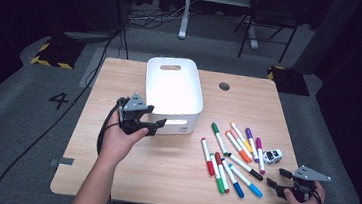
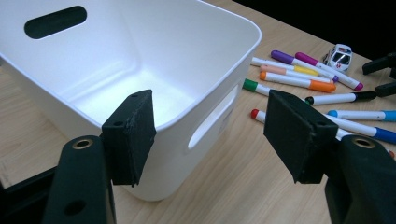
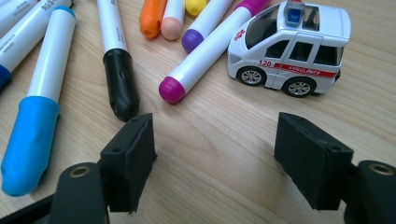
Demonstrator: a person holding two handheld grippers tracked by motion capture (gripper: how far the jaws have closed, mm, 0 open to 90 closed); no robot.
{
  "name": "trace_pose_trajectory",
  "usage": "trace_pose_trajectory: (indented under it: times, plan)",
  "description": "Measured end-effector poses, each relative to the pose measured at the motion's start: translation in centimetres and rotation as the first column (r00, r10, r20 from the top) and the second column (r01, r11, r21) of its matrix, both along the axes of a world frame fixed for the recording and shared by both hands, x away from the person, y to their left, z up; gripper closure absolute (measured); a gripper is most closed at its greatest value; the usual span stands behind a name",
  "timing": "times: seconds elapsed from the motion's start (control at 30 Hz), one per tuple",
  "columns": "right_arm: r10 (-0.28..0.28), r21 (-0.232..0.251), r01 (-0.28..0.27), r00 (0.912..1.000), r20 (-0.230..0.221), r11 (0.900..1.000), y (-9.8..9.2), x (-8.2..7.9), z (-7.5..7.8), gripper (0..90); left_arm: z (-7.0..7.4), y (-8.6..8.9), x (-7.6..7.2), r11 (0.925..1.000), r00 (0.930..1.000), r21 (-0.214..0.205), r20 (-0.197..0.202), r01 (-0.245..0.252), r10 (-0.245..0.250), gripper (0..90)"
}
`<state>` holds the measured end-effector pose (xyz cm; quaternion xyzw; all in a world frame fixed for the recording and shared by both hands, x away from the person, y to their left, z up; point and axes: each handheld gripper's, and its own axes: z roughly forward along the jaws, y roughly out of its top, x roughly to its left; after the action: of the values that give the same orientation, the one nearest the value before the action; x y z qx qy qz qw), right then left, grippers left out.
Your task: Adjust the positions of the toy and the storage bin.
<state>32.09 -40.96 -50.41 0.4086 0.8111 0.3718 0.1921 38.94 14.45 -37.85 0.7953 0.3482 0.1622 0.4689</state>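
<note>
My left gripper (image 1: pixel 159 126) hovers at the front-left corner of a white plastic bin (image 1: pixel 174 89); its jaws stand apart with nothing between them. The left gripper view looks past the open left gripper (image 2: pixel 210 135) into the empty bin (image 2: pixel 93 56). Several coloured markers (image 1: pixel 231 154) lie scattered right of the bin. A small toy ambulance (image 1: pixel 272 156) sits beside them. My right gripper (image 1: pixel 274 179) rests low near the front-right edge, open and empty. Just beyond my right gripper (image 3: pixel 215 154) lie the ambulance (image 3: pixel 292 44), a magenta-capped marker (image 3: pixel 187 77) and a black-capped marker (image 3: pixel 120 84).
The wooden table (image 1: pixel 111 175) has bare room at its front left and middle. A round cable hole (image 1: pixel 224 86) sits at the back right. Grey carpet, cables and chair legs lie beyond the far edge.
</note>
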Motion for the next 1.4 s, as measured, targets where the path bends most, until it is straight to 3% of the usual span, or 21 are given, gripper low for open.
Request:
trace_pose_trajectory:
  times: [0.27, 0.4, 0.5, 0.57, 0.67, 1.0, 1.13, 1.27, 1.3, 1.4]
  plan:
    - [0.005, -0.005, -0.005, 1.0000, 0.001, 1.0000, -0.1, 0.0, 0.0, 29.3, -0.6, -0.4, 1.7, 1.0000, 0.9999, -0.007, -0.017, -0.003, 0.003, 35.4]
    - [0.003, -0.005, -0.003, 1.0000, 0.001, 1.0000, 0.0, 0.0, 0.0, 29.3, -0.9, -0.5, 1.5, 0.9992, 0.9998, -0.037, -0.015, 0.015, -0.016, 37.6]
    - [0.002, -0.003, -0.002, 1.0000, 0.000, 1.0000, 0.0, 0.0, 0.0, 29.3, -1.1, -0.6, 1.0, 0.9990, 0.9998, -0.041, 0.006, 0.020, -0.019, 37.0]
    - [0.002, -0.002, -0.002, 1.0000, 0.001, 1.0000, 0.0, 0.0, 0.0, 29.3, -1.1, -0.5, 0.6, 0.9985, 0.9998, -0.052, 0.004, 0.018, -0.018, 37.0]
    - [0.000, -0.001, 0.000, 1.0000, 0.001, 1.0000, 0.0, 0.0, 0.0, 29.3, -1.0, -0.7, -0.3, 0.9991, 0.9996, -0.031, -0.001, 0.029, -0.029, 36.9]
    - [0.000, -0.001, 0.000, 1.0000, 0.001, 1.0000, 0.0, 0.0, 0.0, 29.3, -0.9, -1.6, -2.9, 0.9966, 0.9968, -0.024, -0.013, 0.079, -0.080, 36.7]
    - [0.000, -0.001, 0.000, 1.0000, 0.001, 1.0000, 0.0, 0.0, 0.0, 29.3, -0.6, -1.6, -3.5, 0.9941, 0.9943, 0.022, -0.011, 0.107, -0.106, 45.7]
    - [0.000, -0.001, 0.000, 1.0000, 0.001, 1.0000, 0.0, 0.0, 0.0, 29.3, -0.6, -1.5, -4.1, 0.9901, 0.9906, 0.036, -0.017, 0.136, -0.135, 51.9]
    - [0.000, -0.001, 0.000, 1.0000, 0.001, 1.0000, 0.0, 0.0, 0.0, 29.3, -0.6, -1.5, -4.5, 0.9895, 0.9894, 0.020, -0.024, 0.143, -0.143, 53.0]
    - [0.001, -0.002, -0.001, 1.0000, 0.001, 1.0000, 0.0, 0.0, 0.0, 29.3, -0.6, -1.3, -5.0, 0.9886, 0.9886, 0.024, -0.027, 0.149, -0.148, 53.2]
